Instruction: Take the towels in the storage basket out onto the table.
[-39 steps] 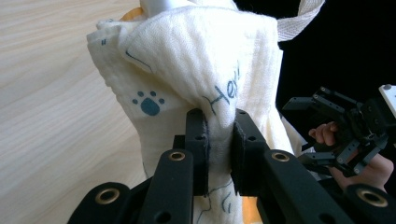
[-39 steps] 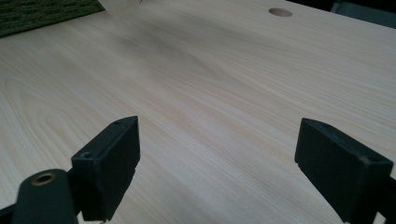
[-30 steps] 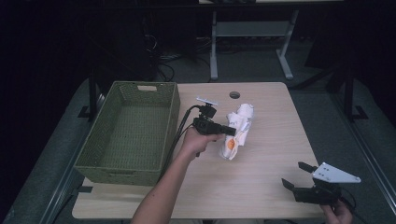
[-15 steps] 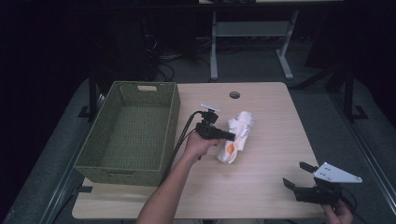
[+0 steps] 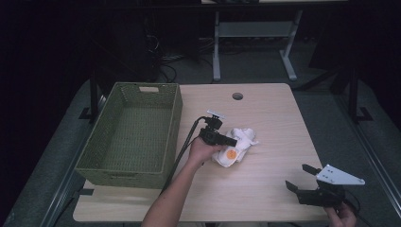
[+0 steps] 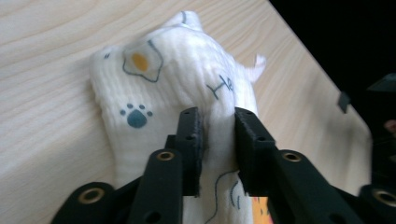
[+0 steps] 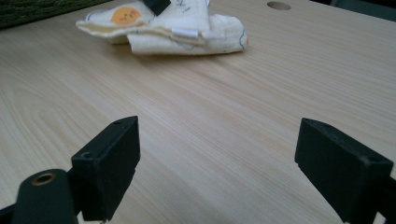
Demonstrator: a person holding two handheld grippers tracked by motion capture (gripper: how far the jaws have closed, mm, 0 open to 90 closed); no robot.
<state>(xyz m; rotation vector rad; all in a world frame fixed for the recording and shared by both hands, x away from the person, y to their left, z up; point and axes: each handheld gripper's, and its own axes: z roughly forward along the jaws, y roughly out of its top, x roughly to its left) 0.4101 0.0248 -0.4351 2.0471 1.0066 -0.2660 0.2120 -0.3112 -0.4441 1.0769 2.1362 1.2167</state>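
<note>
A white cloth [image 5: 246,136] printed with small pictures lies crumpled on the wooden table [image 5: 269,113], just right of the basket. My left gripper [image 5: 232,142] reaches onto it from the left. In the left gripper view, a raised fold of the cloth [image 6: 154,84] stands between the jaws of this gripper [image 6: 218,128]. They have just been opening and stand slightly apart around the fold. My right gripper [image 5: 297,176] rests near the table's front right corner, open. Its view shows the jaws [image 7: 217,154] wide apart over bare wood, with the cloth [image 7: 177,32] farther off.
A green woven basket [image 5: 176,118] with nothing in it fills the table's left side. A round cable hole [image 5: 237,96] sits near the far edge. Bare tabletop lies between the cloth and my right gripper. The room around is dark.
My left hand has sunk, bringing the cloth down flatter onto the table and a little nearer to me. Its jaws have parted slightly. The right gripper has not moved.
</note>
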